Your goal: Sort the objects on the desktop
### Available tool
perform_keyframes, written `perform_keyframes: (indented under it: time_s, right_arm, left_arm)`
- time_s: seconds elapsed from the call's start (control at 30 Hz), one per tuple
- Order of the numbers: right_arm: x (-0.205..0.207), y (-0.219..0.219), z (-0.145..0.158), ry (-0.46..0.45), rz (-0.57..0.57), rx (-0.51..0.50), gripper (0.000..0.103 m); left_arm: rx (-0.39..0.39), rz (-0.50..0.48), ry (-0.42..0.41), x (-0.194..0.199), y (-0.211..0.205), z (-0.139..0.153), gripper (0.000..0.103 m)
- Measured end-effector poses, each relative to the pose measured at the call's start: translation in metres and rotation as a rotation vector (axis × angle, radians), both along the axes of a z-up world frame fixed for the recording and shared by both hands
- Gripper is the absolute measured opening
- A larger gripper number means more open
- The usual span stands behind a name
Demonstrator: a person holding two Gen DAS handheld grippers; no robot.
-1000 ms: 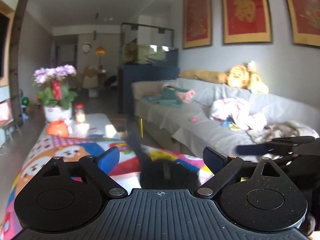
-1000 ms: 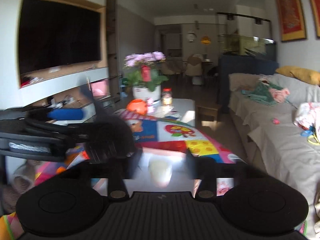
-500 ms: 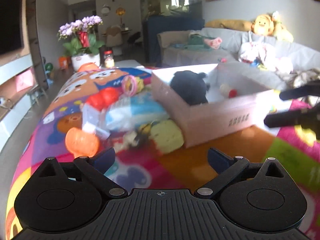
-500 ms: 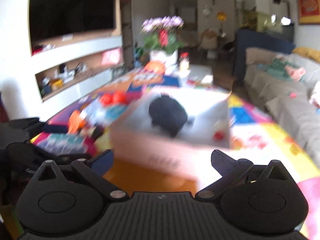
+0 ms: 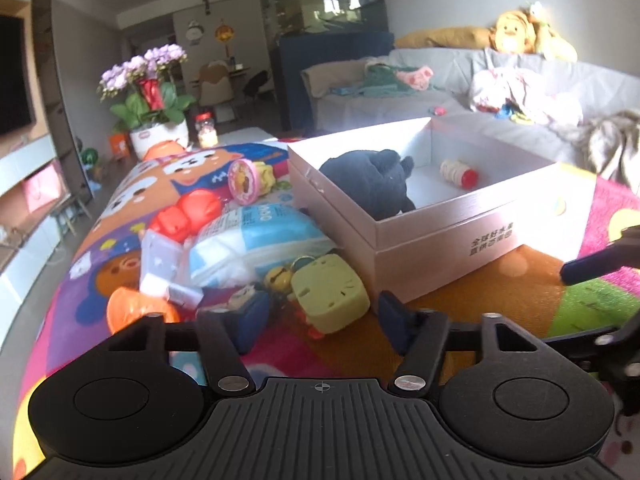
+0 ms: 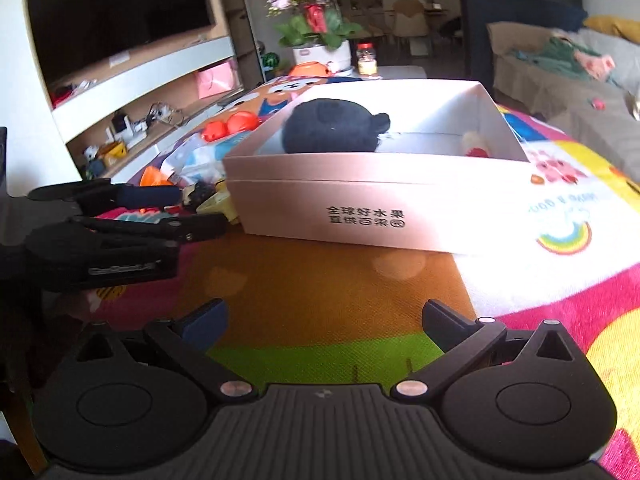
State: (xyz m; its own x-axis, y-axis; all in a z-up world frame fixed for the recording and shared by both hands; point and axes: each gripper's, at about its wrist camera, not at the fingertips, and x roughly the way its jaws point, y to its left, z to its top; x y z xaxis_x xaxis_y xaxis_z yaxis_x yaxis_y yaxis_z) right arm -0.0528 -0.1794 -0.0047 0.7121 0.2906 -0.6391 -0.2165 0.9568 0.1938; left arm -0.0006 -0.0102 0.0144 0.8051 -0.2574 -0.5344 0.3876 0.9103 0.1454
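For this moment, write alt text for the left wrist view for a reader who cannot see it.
An open white box on a colourful mat holds a black plush toy and a small bottle. Left of it lie loose toys, among them a yellow-green block. The left gripper is closing on nothing.

The right gripper (image 5: 592,268) is cut off at three o'clock in the left wrist view. In the right wrist view, the box wall (image 6: 376,168) hides the lower half of the black plush (image 6: 328,126) and most of the small red-capped bottle (image 6: 474,146).

potted orchid (image 5: 150,92) far end | jar (image 5: 207,131) beside | sofa (image 5: 460,92) right | television (image 6: 120,12) left
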Motion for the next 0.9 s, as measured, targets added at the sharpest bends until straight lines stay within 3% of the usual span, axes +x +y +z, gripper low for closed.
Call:
perform_keyframes:
  time_s: [0.1,0.13,0.2,0.27,0.4,0.53,0.67,0.83,0.9]
  right_arm:
    - [0.0,-0.002,0.0,-0.003,-0.008,0.007,0.103]
    - [0.0,-0.002,-0.001,-0.003,-0.009,0.01,0.103]
    - [0.002,-0.001,0.0,-0.002,-0.009,0.012,0.103]
    - [0.004,-0.001,0.001,0.0,-0.009,0.008,0.103]
    - [0.004,-0.001,0.001,0.002,-0.009,0.008,0.103]
    - [0.003,-0.006,0.001,0.005,-0.023,0.044,0.103]
    - [0.004,-0.007,0.001,0.009,-0.02,0.057,0.103]
    - [0.004,-0.006,0.002,0.009,-0.008,0.048,0.103]
    - [0.003,-0.008,0.002,0.007,-0.009,0.063,0.103]
  left_arm:
    - [0.044,0.03,-0.028,0.003,0.007,0.001,0.064]
    - [0.063,0.065,-0.04,0.004,0.013,0.002,0.069]
    - [0.097,0.144,-0.059,0.005,0.027,0.003,0.069]
    - [0.067,0.163,-0.053,0.003,0.042,0.008,0.066]
    - [-0.046,0.065,0.017,0.001,0.043,0.013,0.068]
    - [0.042,0.041,0.011,0.013,0.015,0.0,0.068]
    - [0.03,0.07,0.054,0.029,0.012,-0.007,0.064]
    - [0.026,0.009,0.018,-0.005,0.014,0.005,0.064]
    - [-0.048,-0.078,0.052,-0.029,0.014,0.011,0.064]
